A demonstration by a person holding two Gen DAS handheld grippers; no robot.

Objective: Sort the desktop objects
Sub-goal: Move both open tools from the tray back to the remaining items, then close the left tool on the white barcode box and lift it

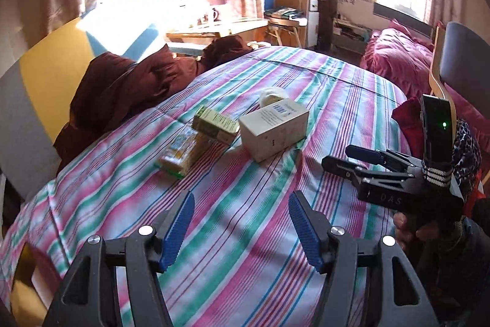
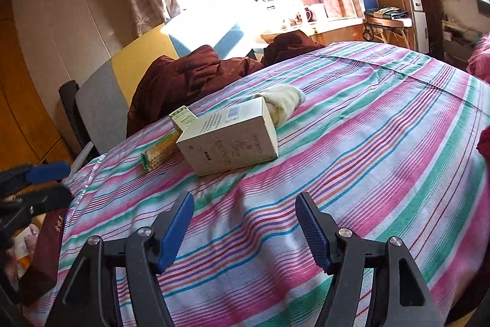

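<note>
Holding both tools, left tool and right tool, wide open, empty, above our striped cloth surface | white rectangular cardboard box far, beside green-yellow packets.

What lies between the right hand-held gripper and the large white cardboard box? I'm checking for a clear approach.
Only bare striped tablecloth separates the open right hand-held gripper from the large white cardboard box, as the right wrist view shows.

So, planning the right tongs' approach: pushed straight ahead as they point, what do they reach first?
Probably the large white cardboard box, lying ahead just left of centre on the striped cloth; the open right tongs hold nothing. Depth is uncertain.
</note>
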